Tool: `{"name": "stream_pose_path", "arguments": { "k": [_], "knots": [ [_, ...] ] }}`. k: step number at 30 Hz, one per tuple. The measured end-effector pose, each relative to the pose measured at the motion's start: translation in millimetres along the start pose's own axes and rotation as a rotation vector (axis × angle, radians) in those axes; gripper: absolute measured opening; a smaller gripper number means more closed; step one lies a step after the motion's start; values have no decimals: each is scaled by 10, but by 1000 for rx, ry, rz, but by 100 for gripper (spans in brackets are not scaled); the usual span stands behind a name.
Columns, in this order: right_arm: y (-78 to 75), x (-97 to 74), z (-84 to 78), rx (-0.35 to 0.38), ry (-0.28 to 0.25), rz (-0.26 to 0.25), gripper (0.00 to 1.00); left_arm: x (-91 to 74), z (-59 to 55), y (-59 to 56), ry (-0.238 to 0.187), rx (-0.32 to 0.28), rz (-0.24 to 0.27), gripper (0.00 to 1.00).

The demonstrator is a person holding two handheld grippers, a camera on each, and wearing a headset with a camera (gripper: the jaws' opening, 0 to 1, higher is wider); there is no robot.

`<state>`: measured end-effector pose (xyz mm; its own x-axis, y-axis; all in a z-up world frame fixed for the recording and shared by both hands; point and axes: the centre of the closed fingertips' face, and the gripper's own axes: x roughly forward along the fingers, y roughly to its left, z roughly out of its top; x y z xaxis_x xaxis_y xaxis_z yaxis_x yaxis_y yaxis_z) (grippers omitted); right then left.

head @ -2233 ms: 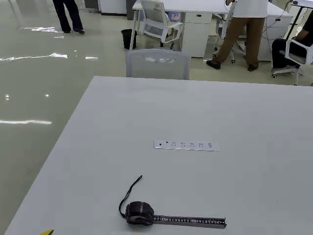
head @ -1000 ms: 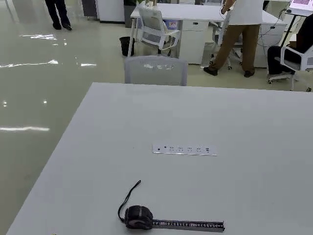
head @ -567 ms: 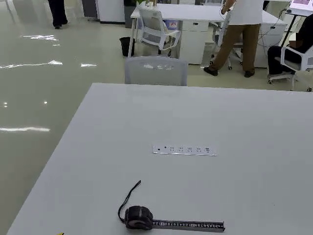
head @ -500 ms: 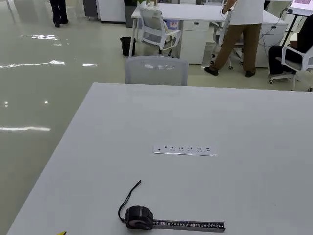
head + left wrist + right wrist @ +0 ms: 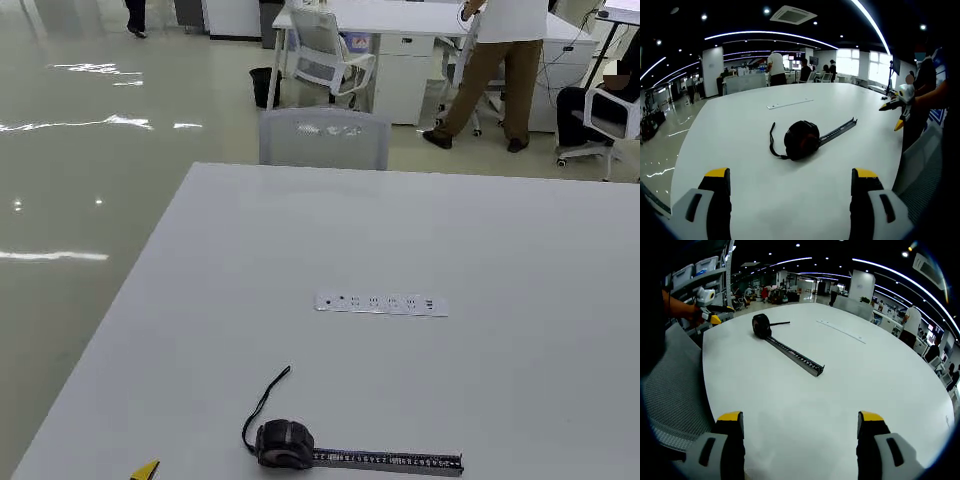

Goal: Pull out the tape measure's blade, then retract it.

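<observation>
black rubbery tape measure case (image 5: pixel 284 444) lies near the front edge of the table (image 5: pixel 400 220), its blade (image 5: pixel 390 461) part out and flat; it looks dense and grippy, so clamp its broad sides; the thin blade should be springy, so take its end hook (image 5: pixel 817 371); your left gripper (image 5: pixel 791 173) and right gripper (image 5: pixel 800 416) hover with fingers spread wide, empty.

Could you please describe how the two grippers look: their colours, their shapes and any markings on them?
Both grippers look alike. The left gripper has two blocky fingers with white outer shells, black inner faces and yellow caps at the tips. Each shell carries one dark oblong slot. The right gripper has fingers of the same build and colours.
</observation>
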<state>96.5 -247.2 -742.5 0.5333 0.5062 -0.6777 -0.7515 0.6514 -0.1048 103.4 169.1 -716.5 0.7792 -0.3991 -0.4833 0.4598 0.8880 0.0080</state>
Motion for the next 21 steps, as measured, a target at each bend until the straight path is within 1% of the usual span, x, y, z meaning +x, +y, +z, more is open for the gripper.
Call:
{"name": "stream_pose_path", "arguments": {
  "k": [3,4,7,8,10,12,16,18,20,21],
  "knots": [
    [-40,45,22,-33,18,13,95,54,35,-31,-2,-4,5,99],
    [-57,64,35,-45,25,19,95,67,74,-59,-1,-1,9,99],
    [-90,109,89,-69,35,39,94,119,103,-87,3,-8,7,98],
    [-101,119,116,-78,34,41,94,151,67,-47,5,-9,13,98],
    [-122,146,183,-97,37,53,94,186,70,-37,4,-25,22,98],
    [-151,191,227,-130,46,63,93,222,56,17,-4,-55,30,99],
    [-201,276,306,-192,72,92,92,263,48,-17,-5,-68,48,99],
    [-233,324,355,-208,75,103,91,271,14,-13,-4,-72,54,99],
    [-254,362,395,-217,79,115,91,283,19,-22,-4,-78,57,99],
    [-263,378,436,-224,82,125,91,291,33,-28,-8,-95,57,99]
  ]
}}
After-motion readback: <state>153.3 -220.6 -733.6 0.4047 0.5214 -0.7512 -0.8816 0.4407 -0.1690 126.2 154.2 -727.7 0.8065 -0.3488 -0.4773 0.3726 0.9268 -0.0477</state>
